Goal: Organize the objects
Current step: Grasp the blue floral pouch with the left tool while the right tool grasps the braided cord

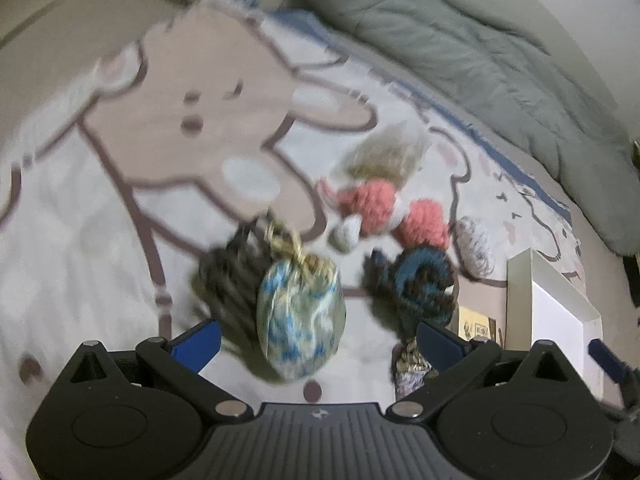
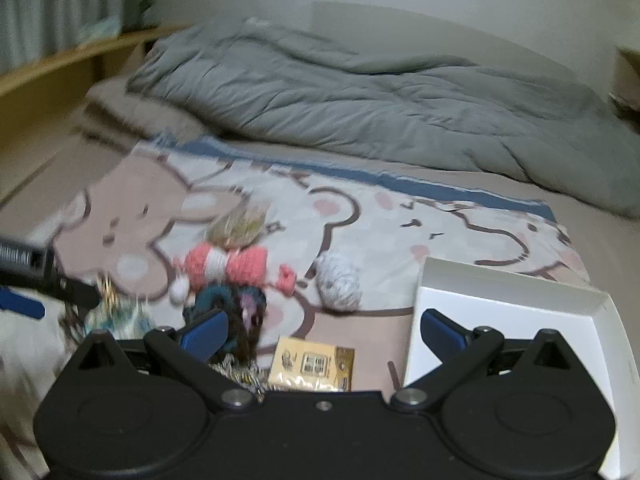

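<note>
Several yarn bundles lie on a cartoon-bear blanket. My left gripper is open, its blue fingers either side of a blue-and-white bundle with a gold tie; a dark bundle lies beside it. A pink-and-white yarn, a teal-dark yarn, a grey ball and a beige bundle lie beyond. My right gripper is open above a yellow packet, with the teal yarn by its left finger. A white box stands at the right.
A rumpled grey duvet covers the far half of the bed. A wooden shelf runs along the far left. A silvery bundle lies by the left gripper's right finger. The white box sits at the right edge.
</note>
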Demonstrator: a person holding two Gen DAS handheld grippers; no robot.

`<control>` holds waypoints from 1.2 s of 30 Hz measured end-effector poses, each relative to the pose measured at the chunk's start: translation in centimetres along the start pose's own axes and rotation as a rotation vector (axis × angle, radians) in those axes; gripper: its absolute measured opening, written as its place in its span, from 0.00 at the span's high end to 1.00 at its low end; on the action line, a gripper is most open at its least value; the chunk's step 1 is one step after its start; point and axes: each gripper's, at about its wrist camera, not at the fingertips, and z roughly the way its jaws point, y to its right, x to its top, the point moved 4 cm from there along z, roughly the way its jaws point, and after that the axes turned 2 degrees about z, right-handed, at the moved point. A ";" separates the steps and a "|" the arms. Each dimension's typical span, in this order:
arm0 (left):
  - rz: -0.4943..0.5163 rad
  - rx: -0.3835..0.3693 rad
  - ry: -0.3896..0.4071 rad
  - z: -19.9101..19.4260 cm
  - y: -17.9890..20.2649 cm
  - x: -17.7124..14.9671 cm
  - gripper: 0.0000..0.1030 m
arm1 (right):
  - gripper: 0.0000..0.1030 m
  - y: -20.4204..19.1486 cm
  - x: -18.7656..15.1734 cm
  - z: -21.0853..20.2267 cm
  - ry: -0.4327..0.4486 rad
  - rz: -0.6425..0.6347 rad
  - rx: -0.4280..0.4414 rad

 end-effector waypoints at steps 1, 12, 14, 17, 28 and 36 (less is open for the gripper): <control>-0.033 -0.006 -0.014 0.3 -0.3 -0.2 0.02 | 0.00 -0.3 -0.4 0.3 -0.002 -0.027 0.009; -0.248 -0.058 -0.046 3.1 -1.5 -1.2 0.22 | 0.14 -3.2 -4.9 2.8 -0.089 -0.341 0.076; -0.288 -0.049 -0.043 3.7 -1.8 -1.3 0.24 | 0.17 -3.7 -5.6 3.1 -0.095 -0.399 0.078; -0.350 -0.060 -0.052 4.7 -2.2 -1.2 0.27 | 0.25 -4.6 -6.6 3.6 -0.091 -0.507 0.079; -0.317 -0.079 -0.061 6.1 -2.0 -0.5 0.68 | 0.53 -7.9 -9.3 5.4 -0.040 -0.857 0.033; -0.237 -0.112 -0.049 5.2 -1.0 -0.1 0.69 | 0.63 -9.0 -10.1 5.8 -0.057 -0.948 0.014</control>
